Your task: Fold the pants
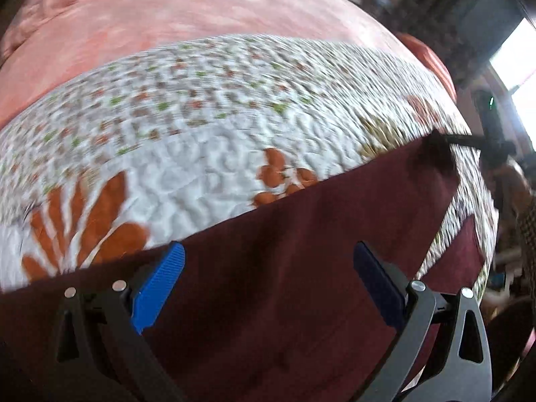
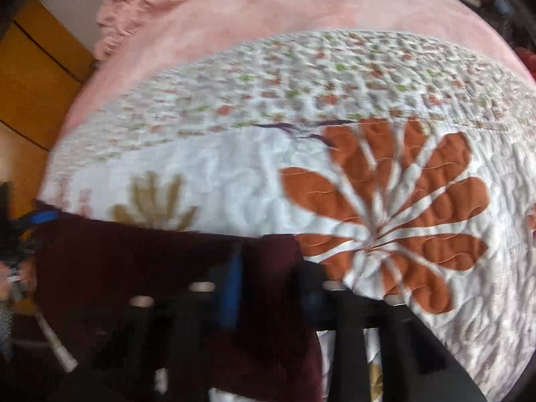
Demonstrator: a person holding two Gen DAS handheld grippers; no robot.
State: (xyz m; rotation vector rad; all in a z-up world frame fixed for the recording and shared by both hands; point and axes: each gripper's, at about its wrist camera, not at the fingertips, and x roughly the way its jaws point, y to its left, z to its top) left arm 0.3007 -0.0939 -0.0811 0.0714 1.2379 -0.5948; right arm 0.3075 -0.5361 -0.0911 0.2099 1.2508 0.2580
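Note:
Dark maroon pants [image 1: 301, 251] lie spread over the near part of a white quilt with orange flowers [image 1: 187, 167]. My left gripper [image 1: 268, 268] is open, its blue pads wide apart just above the maroon cloth, holding nothing. In the left wrist view the other gripper [image 1: 445, 140] pinches the far right corner of the pants. In the blurred right wrist view my right gripper [image 2: 268, 288] is shut on the pants [image 2: 150, 268] at their top edge, cloth between the blue pads. The left gripper [image 2: 40, 217] shows at that view's left edge.
The quilt [image 2: 335, 174] covers a bed with a pink blanket [image 1: 201, 16] behind it. A yellow wooden cabinet [image 2: 33, 83] stands left of the bed. A bright window [image 1: 516, 67] and cluttered shelves are at the right.

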